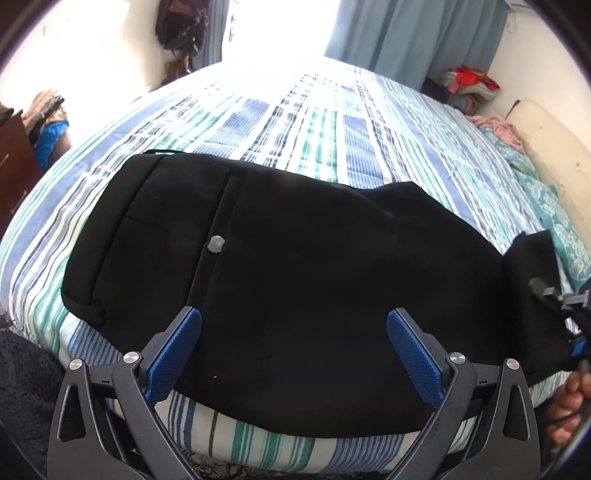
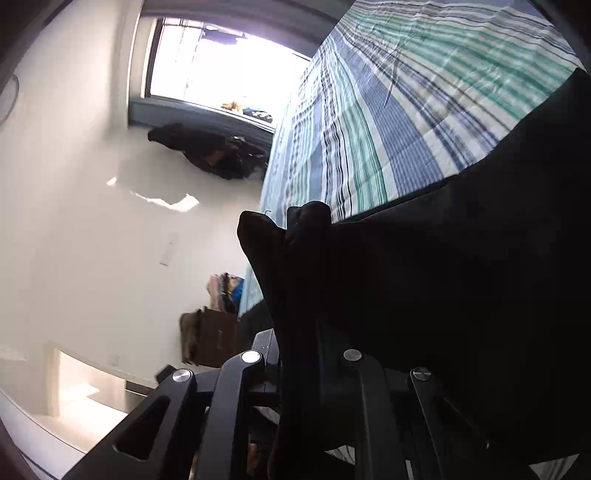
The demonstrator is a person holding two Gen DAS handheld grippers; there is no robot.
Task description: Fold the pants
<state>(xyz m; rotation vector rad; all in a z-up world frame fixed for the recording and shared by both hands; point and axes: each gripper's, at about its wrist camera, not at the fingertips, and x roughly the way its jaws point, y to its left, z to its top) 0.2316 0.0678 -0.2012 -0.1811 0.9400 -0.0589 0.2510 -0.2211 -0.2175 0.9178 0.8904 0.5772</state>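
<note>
Black pants [image 1: 295, 266] lie across the near part of a striped bed [image 1: 314, 122], waistband to the left, with a grey button [image 1: 216, 244] showing. My left gripper [image 1: 293, 350] is open and empty, hovering just above the pants' near edge, its blue pads [image 1: 173, 354] spread wide. My right gripper [image 2: 301, 332] is shut on a bunched fold of the black pants [image 2: 443, 277] and lifts it off the bed; its fingertips are hidden by the cloth. The right gripper also shows at the right edge of the left wrist view [image 1: 565, 306], holding raised cloth.
The striped bedspread [image 2: 388, 110] stretches far beyond the pants. Clothes are piled at the far right corner [image 1: 469, 83], a pink cloth [image 1: 496, 127] lies by the headboard. A dark wooden dresser [image 1: 14, 166] stands left. A bright window [image 2: 221, 70] and curtains [image 1: 413, 33] are behind.
</note>
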